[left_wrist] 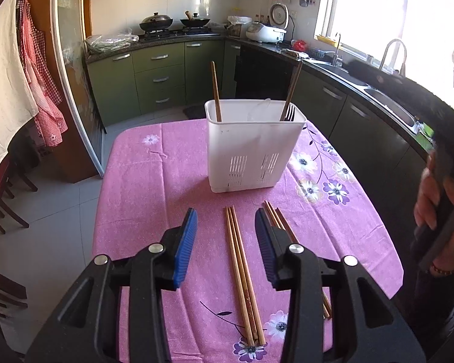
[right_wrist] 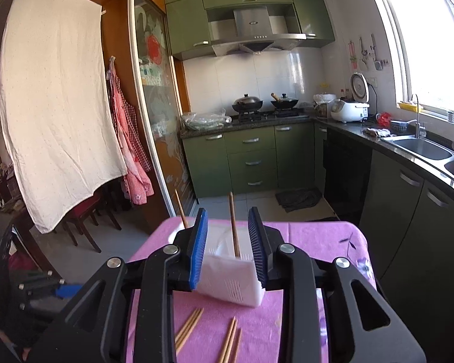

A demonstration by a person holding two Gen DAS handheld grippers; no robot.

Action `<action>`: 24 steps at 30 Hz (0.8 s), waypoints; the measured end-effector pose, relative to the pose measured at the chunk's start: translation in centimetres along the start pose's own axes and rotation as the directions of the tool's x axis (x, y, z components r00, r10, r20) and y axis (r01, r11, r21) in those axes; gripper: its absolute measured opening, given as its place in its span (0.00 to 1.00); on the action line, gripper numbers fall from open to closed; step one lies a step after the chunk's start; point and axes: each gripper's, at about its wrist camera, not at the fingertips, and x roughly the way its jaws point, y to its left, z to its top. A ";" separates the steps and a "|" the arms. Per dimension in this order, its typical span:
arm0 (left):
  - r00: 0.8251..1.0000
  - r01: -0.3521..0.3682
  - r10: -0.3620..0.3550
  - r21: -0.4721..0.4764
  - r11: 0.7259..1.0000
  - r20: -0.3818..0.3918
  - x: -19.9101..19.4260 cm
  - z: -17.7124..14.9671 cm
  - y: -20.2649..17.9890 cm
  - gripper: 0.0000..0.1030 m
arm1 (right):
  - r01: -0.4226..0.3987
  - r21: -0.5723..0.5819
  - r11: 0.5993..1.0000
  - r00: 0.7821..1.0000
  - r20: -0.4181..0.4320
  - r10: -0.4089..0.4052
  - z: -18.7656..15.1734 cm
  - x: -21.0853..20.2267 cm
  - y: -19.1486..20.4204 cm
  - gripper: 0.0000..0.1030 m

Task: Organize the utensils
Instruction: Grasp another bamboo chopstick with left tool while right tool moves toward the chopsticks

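**Both grippers empty, chopsticks on the worktop**

Left hand-held gripper point(left_wrist: 226, 227): jaws apart, nothing gripped, hovering over a chopstick bundle point(left_wrist: 242, 272) lying flat near the worktop's point(left_wrist: 154, 199) near edge. Second bundle point(left_wrist: 277, 219) just beside it, partly hidden under the right finger.

Right hand-held gripper point(right_wrist: 228, 242): released, pads clear of everything; white utensil holder point(right_wrist: 227, 281) sits behind the gap, not touched.

Holder stands upright toward the far edge of the worktop, with two chopsticks point(left_wrist: 215, 90) and a fork point(left_wrist: 289, 112) inside.
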 end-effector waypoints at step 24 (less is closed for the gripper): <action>0.927 -0.012 -0.012 -0.061 0.998 -0.375 15.5 -2.2 0.1 0.22 | 0.043 0.157 0.987 0.944 -0.329 0.011 -16.3 1.2 -5.5 0.33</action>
